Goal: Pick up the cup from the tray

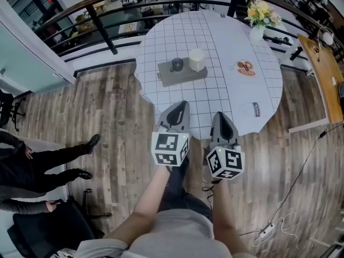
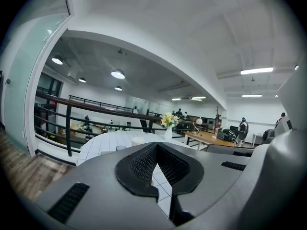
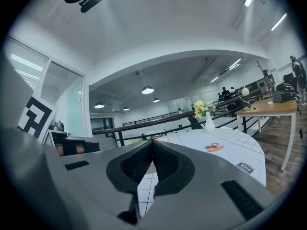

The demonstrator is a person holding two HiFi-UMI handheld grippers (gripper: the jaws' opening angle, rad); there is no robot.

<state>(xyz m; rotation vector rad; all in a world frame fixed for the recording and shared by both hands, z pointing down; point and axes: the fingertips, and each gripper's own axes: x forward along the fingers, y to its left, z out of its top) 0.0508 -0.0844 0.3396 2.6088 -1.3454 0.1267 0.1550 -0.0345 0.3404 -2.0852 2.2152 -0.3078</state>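
Both grippers, left and right, show jaws pressed together with nothing between them. Cup stands on tray, well ahead of both jaw tips, untouched.

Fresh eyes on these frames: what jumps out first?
The left gripper and right gripper, both shut and empty, point at a round table with a grid cloth. Mid-table a grey tray holds a dark cup and a white cylinder. Yellow flowers stand at the far right rim.
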